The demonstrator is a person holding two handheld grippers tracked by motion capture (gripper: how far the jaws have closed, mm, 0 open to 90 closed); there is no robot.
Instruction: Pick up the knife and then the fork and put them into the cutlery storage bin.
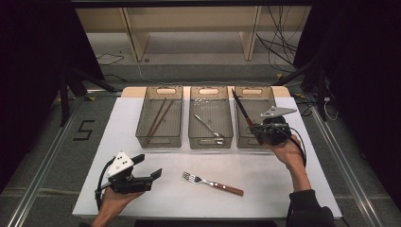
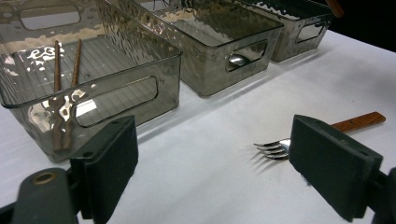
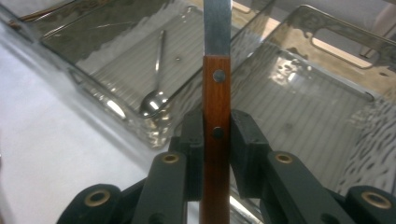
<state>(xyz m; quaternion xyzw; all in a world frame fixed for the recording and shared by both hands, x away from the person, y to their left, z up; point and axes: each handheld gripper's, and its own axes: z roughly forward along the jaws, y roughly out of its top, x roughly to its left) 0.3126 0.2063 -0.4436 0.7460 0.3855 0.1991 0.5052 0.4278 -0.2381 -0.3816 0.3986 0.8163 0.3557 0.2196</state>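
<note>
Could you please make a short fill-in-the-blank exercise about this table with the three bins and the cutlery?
1. The right gripper is shut on the wooden handle of a ____.
2. The chopsticks lie in the ____ bin of the three.
3. The middle bin holds a ____.
4. On the white table, between the two hands, lies a ____ with a wooden handle.

Missing words: knife; left; spoon; fork

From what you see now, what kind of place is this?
Probably a lab recording setup, not a kitchen: a white table on metal floor rails, loose cables behind, and three bins for sorting cutlery.
</note>
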